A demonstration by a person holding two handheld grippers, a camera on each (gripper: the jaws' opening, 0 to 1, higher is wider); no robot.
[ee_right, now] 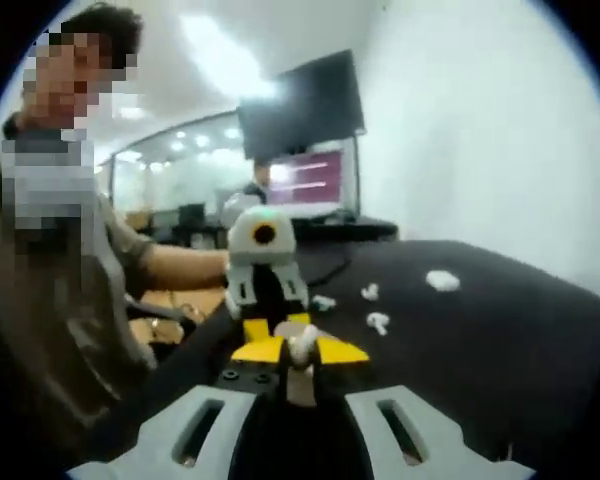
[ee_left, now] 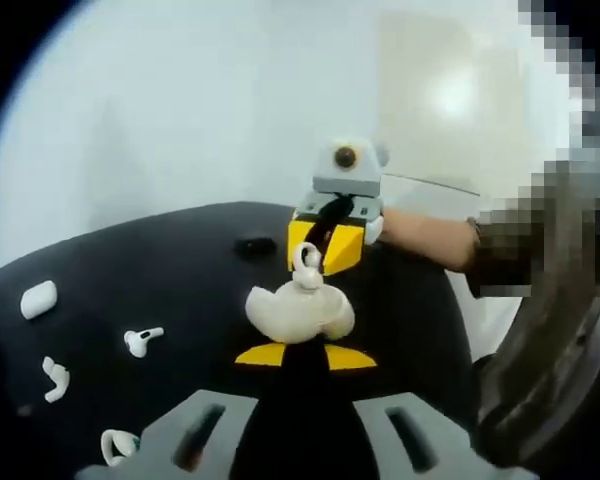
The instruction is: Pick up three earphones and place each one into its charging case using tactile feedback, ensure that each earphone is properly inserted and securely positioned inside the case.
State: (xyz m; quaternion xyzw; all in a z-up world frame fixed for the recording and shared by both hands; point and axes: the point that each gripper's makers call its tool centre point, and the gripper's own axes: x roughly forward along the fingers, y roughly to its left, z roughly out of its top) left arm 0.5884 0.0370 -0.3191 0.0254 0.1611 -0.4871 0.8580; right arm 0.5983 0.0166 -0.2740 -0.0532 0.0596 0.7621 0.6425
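In the left gripper view my left gripper (ee_left: 307, 355) is shut on an open white charging case (ee_left: 300, 312), held above the black table (ee_left: 180, 270). My right gripper (ee_left: 316, 250) comes in from behind it, yellow tips shut on a white earphone (ee_left: 308, 264) that touches the top of the case. In the right gripper view my right gripper (ee_right: 300, 350) pinches that earphone (ee_right: 302, 346), and the left gripper (ee_right: 270, 318) faces it closely. Loose earphones (ee_left: 140, 340) (ee_left: 55, 378) lie on the table at left.
A closed white case (ee_left: 38, 298) and another white piece (ee_left: 115, 445) lie on the table's left side. A small dark object (ee_left: 252, 245) sits further back. In the right gripper view a person's arm (ee_right: 170, 265) reaches in, and white pieces (ee_right: 442, 280) (ee_right: 378, 322) dot the table.
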